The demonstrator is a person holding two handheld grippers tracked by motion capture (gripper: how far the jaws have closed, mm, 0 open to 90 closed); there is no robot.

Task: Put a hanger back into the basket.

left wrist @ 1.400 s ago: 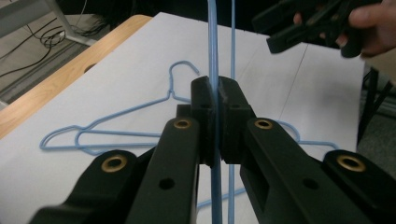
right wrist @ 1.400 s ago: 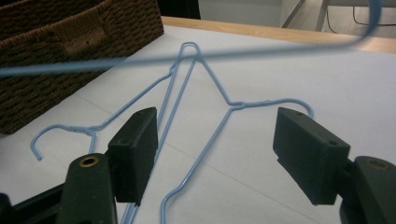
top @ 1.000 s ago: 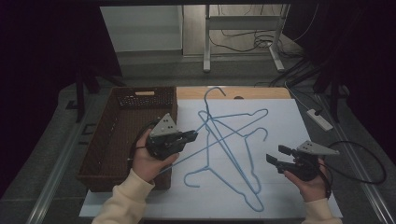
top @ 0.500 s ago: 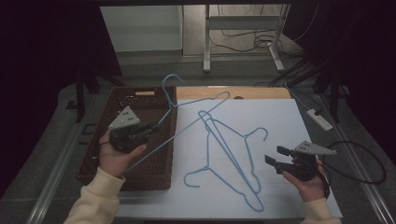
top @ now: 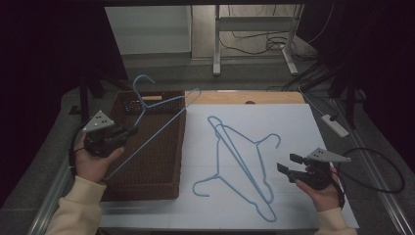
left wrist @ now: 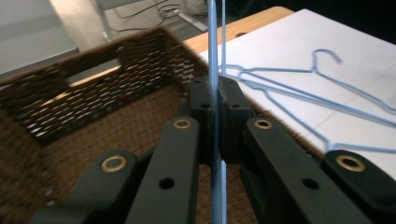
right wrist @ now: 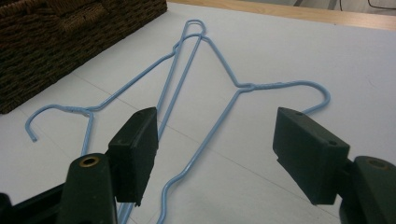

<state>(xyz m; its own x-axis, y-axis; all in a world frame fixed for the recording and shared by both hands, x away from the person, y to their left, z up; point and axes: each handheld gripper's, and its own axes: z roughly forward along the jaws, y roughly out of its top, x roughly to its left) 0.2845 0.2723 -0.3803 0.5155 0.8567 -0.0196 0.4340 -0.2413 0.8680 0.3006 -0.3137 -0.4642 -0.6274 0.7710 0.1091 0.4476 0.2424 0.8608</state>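
My left gripper [top: 128, 132] is shut on a blue wire hanger [top: 161, 105], held up over the brown wicker basket [top: 147, 188]. In the left gripper view the hanger's wire [left wrist: 212, 51] runs straight up between the closed jaws of the left gripper [left wrist: 214, 100]. Two more blue wire hangers [top: 235, 152] lie crossed on the white sheet [top: 293, 127]. My right gripper [top: 287, 164] hovers open at the sheet's right, just beside them. Those hangers [right wrist: 205, 88] lie ahead of the right gripper [right wrist: 217, 144] in its own view, its jaws wide apart with nothing between them.
The wicker basket [left wrist: 93, 107] stands at the sheet's left edge. A wooden tabletop strip [top: 244, 97] shows behind the sheet. A white power strip [top: 335, 125] and black cables lie at the right. Desk legs [top: 215, 44] stand on the floor behind.
My left gripper has carried one hanger off the sheet leftwards, and it now hangs over the basket. Two hangers stay on the sheet. The right gripper has barely moved.
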